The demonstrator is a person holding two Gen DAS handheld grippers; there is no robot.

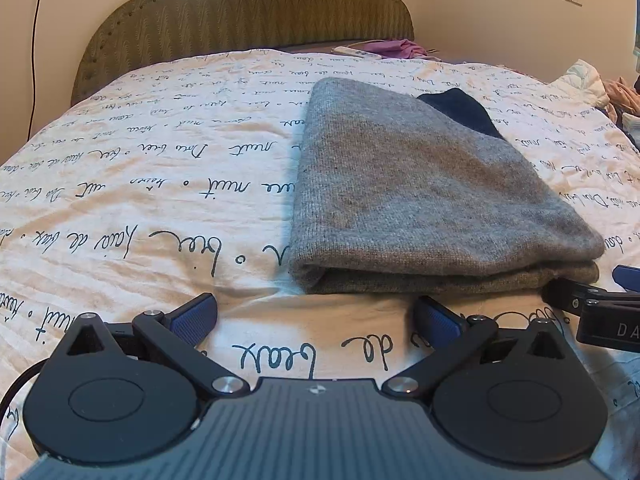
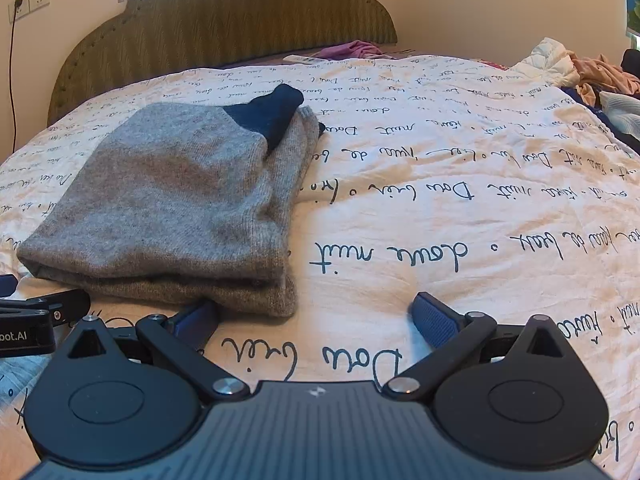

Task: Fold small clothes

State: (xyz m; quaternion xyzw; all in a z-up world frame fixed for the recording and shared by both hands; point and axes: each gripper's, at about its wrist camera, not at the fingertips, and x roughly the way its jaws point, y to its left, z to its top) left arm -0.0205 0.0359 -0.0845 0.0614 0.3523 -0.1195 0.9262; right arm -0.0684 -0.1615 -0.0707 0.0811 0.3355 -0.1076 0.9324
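Two claws, both spread wide and holding nothing: the left claw (image 1: 316, 318) hovers low over the bed cover (image 1: 140, 184), its blue-padded fingers (image 1: 196, 316) apart with bare cover between them, just short of the near folded edge of the grey knit garment (image 1: 420, 184); the right claw (image 2: 316, 320) is equally wide, its left finger (image 2: 198, 320) just beside the near right corner of the same garment (image 2: 168, 200), contact not certain, its right finger over open cover. Each claw shows at the edge of the other's view: the right claw (image 1: 600, 312) near the garment's near right corner, the left claw (image 2: 28, 316) near its near left corner. One grey knit garment, folded into a thick rectangular stack, lies flat on the bed, long side running away toward the headboard (image 1: 240, 20); a dark navy part (image 2: 268, 114) projects from its far right end, resting on a lower grey layer. Bed cover white with dark handwritten script (image 2: 392, 256) printed across it. Headboard olive, upholstered, scalloped top. One white remote-like item (image 1: 356, 53) and a purple cloth (image 1: 396, 48) at the head of the bed. A heap of loose clothes (image 2: 592, 76) at the far right edge. Wall sockets (image 2: 28, 2) with one black cable plugged in.
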